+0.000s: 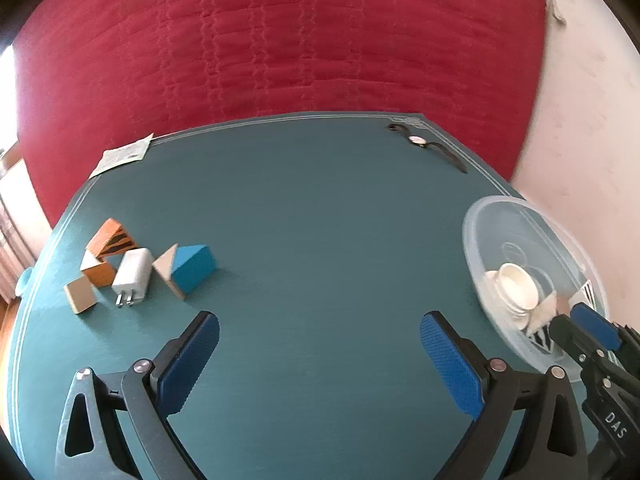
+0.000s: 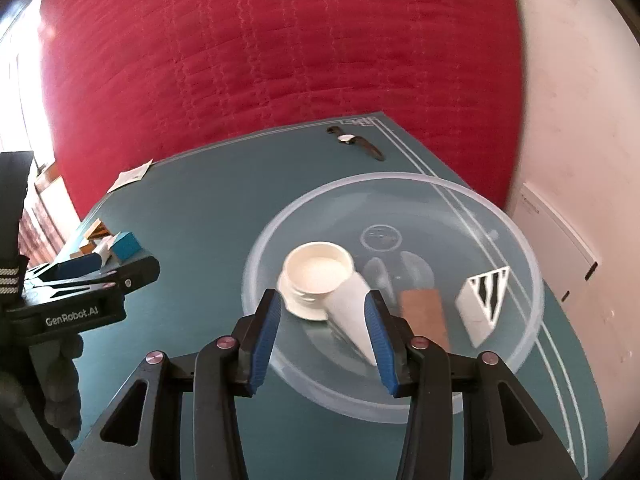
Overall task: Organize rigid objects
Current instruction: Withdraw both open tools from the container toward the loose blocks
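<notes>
Clear plastic bowl (image 2: 516, 344): sits on the teal desk (image 2: 192, 216) and holds a white jar (image 2: 316, 280), a white wedge (image 2: 352, 312), a brown block (image 2: 424, 312) and a striped wedge (image 2: 484, 304).
Right tool (image 2: 326, 332): jaws part-way apart over the bowl, the white wedge between them; whether a pad touches it is hard to tell through the blur.
Left tool (image 1: 320, 364): wide and empty above bare desk.
Still to sort: blue block (image 1: 194, 268), charger (image 1: 132, 276) and wooden blocks (image 1: 106, 256), clustered on the desk's left.
Risk: lifting away could drag the wedge along or knock the leaning jar; the light bowl may slide.
Right view only: the bowl's whole contents.
Left view only: the cluster laid out clearly, including the charger prongs.
</notes>
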A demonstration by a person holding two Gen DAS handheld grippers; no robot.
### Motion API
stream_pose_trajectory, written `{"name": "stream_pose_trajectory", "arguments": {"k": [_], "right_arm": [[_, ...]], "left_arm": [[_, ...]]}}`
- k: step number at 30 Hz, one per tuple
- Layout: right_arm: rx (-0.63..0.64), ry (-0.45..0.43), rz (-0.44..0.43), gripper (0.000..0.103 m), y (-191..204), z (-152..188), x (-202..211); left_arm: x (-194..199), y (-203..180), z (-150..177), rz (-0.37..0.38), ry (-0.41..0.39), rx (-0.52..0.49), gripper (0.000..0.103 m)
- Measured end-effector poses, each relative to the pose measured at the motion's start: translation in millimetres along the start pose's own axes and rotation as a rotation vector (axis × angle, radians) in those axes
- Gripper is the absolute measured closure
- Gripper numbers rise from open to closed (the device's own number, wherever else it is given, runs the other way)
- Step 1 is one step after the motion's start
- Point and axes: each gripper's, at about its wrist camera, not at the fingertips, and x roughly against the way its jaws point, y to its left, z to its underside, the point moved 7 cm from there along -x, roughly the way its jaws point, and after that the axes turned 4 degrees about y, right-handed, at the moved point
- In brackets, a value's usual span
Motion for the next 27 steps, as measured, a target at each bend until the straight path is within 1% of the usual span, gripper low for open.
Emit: {"name": "stream_pose_trajectory", "arguments": {"k": [9,16,22,27], "right_arm": [[0.035,0.011,-0.041,0.057,34,-3,-5],[0.064,0.020,-0.092,0.057,67,-4,-9],[0.096,0.052,-0.145,0.057,97,0,-15],[0.114,0.077,-0.172,0.057,115,5,-22]], "left_arm": [[-2,34,5,-0.027,0.012,0.053,0.001],[-1,63,11,-0.057,0.016,0.093,0.001],[-1,95,18,-0.101,0.021,0.136,0.001],[-1,124,23,-0.147,0.017,0.172,0.001]]}}
